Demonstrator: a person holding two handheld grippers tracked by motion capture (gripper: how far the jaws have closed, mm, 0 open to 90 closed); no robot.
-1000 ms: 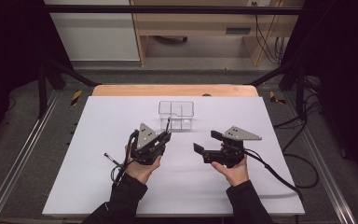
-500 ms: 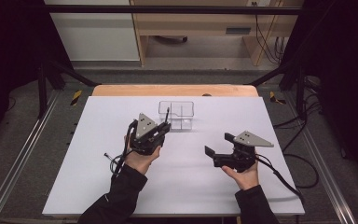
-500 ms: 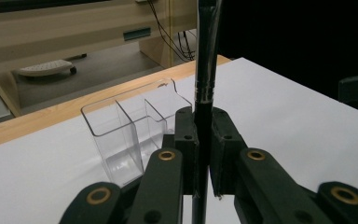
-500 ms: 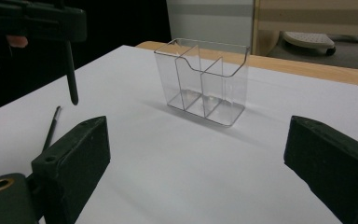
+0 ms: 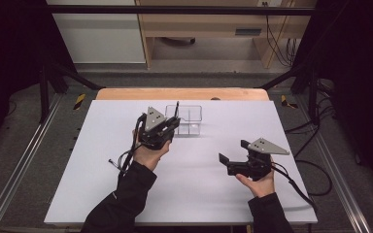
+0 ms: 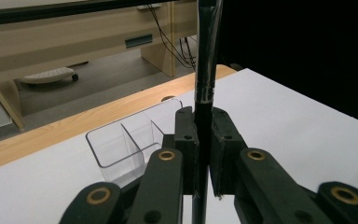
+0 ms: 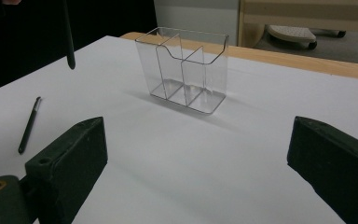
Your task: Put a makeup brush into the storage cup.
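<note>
Pen drop into clear organizer: line up first.
Left gripper (image 5: 171, 127) clamps black pen (image 6: 206, 70) upright, frame centre, beside organizer (image 5: 189, 119); centre over a compartment, lower, release. Right gripper (image 5: 233, 156) jaws apart, lower right.

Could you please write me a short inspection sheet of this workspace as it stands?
Surface: white table top with a wooden edge at the far side.
Job's things: clear divided holder standing upright and empty; black pen held upright next to it.
Clutter: a second thin dark pen lying flat on the white top.
Grippers: left gripper shut on the black pen; right gripper open, holding nothing.
Cables: one trails from each gripper; more hang by the wooden furniture behind.
Surroundings: grey floor, metal rails beside the table, dark sides.
</note>
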